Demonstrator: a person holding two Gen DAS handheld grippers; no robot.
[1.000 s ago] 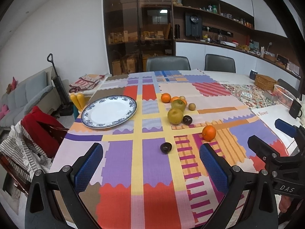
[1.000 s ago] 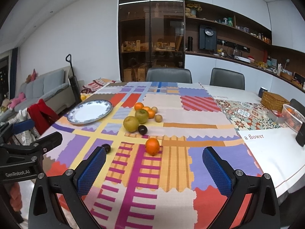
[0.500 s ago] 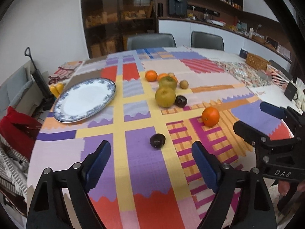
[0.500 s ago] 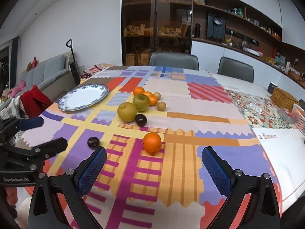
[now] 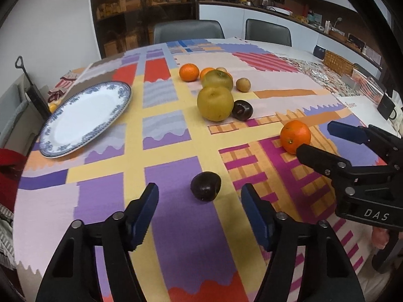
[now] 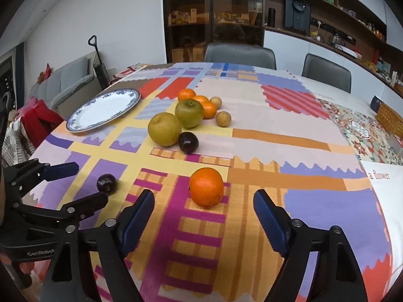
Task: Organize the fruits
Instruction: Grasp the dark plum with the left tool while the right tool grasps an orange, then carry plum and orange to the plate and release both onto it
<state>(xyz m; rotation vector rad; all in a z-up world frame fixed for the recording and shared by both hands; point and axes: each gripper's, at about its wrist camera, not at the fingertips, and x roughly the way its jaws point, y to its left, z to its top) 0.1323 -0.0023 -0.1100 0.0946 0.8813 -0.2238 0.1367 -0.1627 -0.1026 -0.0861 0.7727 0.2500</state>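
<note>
A dark plum [image 5: 205, 185] lies alone on the patchwork cloth, just ahead of my open left gripper [image 5: 199, 205]; it also shows in the right wrist view [image 6: 107, 183]. An orange [image 6: 206, 187] lies just ahead of my open right gripper [image 6: 204, 211]; the left wrist view shows it too [image 5: 295, 136]. Behind sit a yellow pear [image 5: 214, 103], a green apple [image 5: 217, 80], a second plum [image 5: 242, 110], more oranges [image 5: 189, 72] and small brown fruits [image 5: 243, 84]. A blue-rimmed white plate [image 5: 85, 119] stands empty at the left.
A wicker basket [image 6: 390, 119] and a pink rack [image 5: 367, 88] stand at the table's far right. Two grey chairs [image 6: 239, 52] stand behind the table. A red garment on a chair [image 6: 37, 118] is at the left edge.
Both grippers have moved forward and lower toward the table. The lone plum now sits close before the left fingers and the orange close before the right fingers. No fruit has moved.
</note>
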